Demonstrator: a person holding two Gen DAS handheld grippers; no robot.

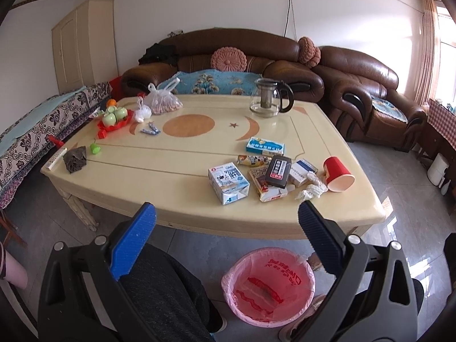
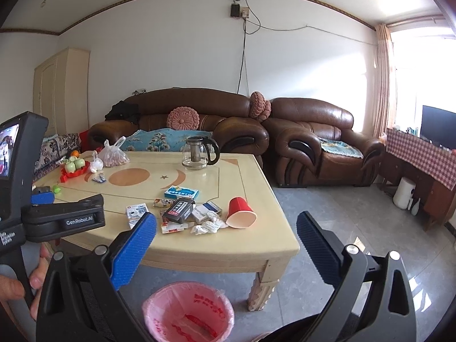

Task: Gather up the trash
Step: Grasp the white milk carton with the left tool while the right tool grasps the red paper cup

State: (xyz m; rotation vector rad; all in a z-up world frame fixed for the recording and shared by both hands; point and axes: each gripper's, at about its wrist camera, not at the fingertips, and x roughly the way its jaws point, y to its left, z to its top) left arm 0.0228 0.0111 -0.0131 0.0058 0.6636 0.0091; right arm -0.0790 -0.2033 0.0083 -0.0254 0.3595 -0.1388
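Both the left gripper (image 1: 226,222) and right gripper (image 2: 226,236) are held apart, empty, short of the counter (image 1: 176,154); the trash pile (image 1: 273,176) lies beyond them.

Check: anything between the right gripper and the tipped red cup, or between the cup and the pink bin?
Nothing visible. The right gripper is open and empty; the red cup lies near the table edge, with the bin on the floor below, open-topped.
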